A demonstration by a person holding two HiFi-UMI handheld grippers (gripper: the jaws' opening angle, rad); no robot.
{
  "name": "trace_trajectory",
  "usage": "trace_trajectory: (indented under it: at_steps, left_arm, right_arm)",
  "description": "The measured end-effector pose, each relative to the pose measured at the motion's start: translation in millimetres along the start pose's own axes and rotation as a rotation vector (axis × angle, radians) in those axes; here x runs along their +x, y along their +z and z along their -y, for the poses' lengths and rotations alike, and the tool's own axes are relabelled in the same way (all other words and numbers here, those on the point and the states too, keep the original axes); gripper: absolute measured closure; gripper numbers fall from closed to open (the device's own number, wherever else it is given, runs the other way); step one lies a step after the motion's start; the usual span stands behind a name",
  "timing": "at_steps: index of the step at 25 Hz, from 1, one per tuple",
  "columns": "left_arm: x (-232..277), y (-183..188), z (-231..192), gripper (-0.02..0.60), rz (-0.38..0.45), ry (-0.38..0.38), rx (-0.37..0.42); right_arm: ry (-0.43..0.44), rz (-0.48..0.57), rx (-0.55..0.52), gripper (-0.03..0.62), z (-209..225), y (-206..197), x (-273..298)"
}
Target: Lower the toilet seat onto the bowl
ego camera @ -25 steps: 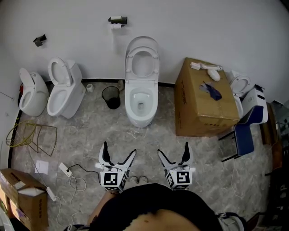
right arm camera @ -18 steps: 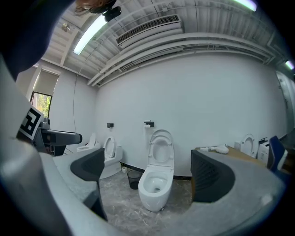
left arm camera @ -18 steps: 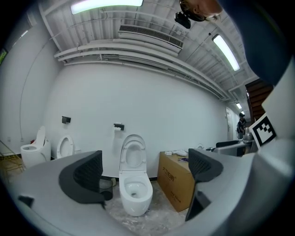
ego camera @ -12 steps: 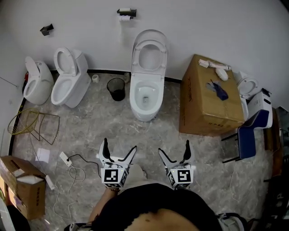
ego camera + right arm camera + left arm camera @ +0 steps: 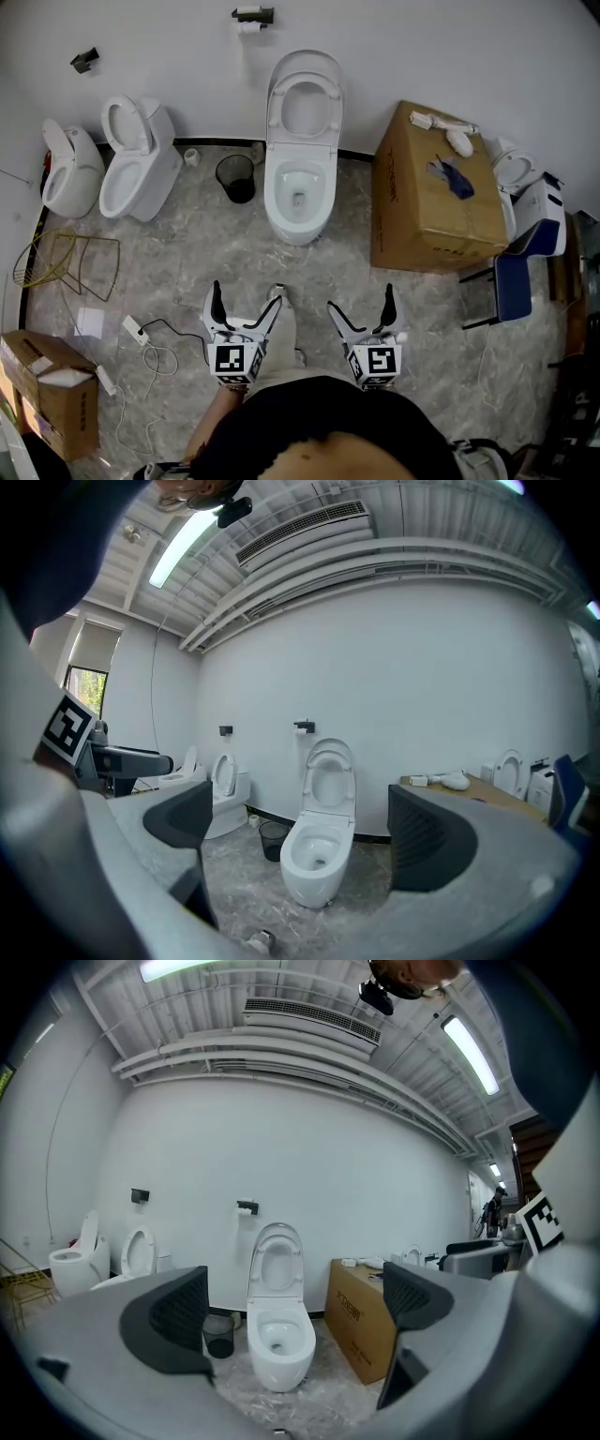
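Note:
A white toilet [image 5: 297,192] stands against the far wall, its seat [image 5: 303,101] raised upright with the lid behind it. The bowl [image 5: 279,1346] is uncovered in the left gripper view, and the raised seat [image 5: 330,780] shows in the right gripper view. My left gripper [image 5: 246,305] and right gripper [image 5: 360,307] are held low in front of me, both open and empty, well short of the toilet. Grey marble floor lies between them and the bowl.
A black waste bin [image 5: 233,190] sits left of the toilet. Two more toilets [image 5: 135,171] stand further left. A large cardboard box [image 5: 433,198] with items on top is at the right, with a blue chair [image 5: 511,281] beyond. A power strip and cable [image 5: 141,344] lie on the floor.
The view has shifted forward and the toilet now sits closer and a little left in the head view. Both grippers stay open in front of me; a shoe shows between them.

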State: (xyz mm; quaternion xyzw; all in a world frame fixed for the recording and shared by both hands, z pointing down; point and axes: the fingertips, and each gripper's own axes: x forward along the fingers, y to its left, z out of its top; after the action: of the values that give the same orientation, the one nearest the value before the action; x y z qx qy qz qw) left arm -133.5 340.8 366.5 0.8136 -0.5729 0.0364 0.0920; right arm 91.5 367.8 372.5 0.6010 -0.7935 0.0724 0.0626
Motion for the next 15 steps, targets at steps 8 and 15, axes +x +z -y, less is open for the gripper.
trace_trajectory:
  at_steps: [8, 15]
  left_arm:
    - [45, 8, -17, 0.031, 0.008, -0.016, 0.008]
    - [98, 19, -41, 0.031, 0.009, -0.034, 0.013]
  right_arm:
    - [-0.021, 0.004, 0.003, 0.029, 13, 13, 41]
    - [-0.037, 0.001, 0.001, 0.029, 21, 29, 97]
